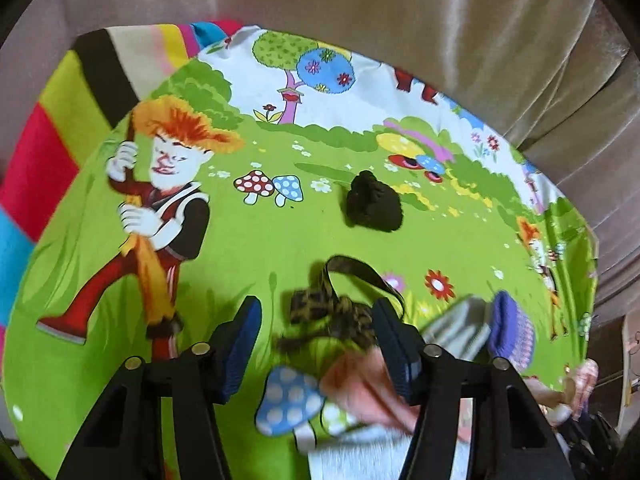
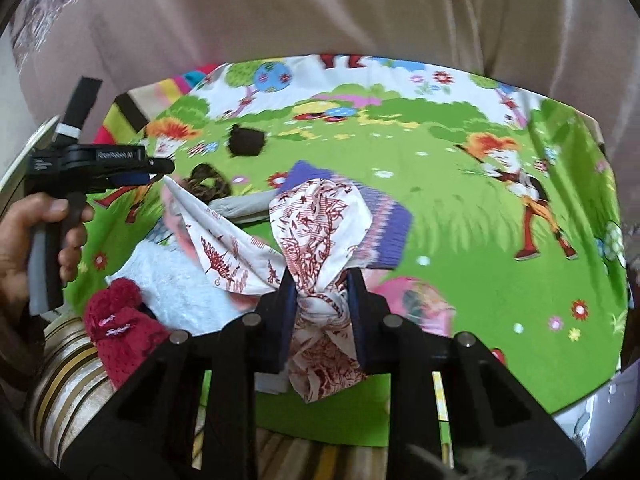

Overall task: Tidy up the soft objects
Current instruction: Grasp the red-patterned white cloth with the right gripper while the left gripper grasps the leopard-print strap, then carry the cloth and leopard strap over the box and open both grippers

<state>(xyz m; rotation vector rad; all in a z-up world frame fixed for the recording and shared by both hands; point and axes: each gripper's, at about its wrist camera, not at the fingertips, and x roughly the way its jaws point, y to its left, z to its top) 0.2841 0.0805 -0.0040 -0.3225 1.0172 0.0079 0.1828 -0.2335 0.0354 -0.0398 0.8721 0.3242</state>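
Bunched white cotton scarf [image 2: 316, 248] with red leaf print sits pinched in the right hand-held gripper [image 2: 322, 300]; beside it, the left hand-held gripper [image 1: 316, 344] gapes above a leopard-print strap [image 1: 340, 312].

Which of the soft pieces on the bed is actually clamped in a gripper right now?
The white cloth with red print, pinched in the right gripper; the dark red knit hat and black bundle lie loose.
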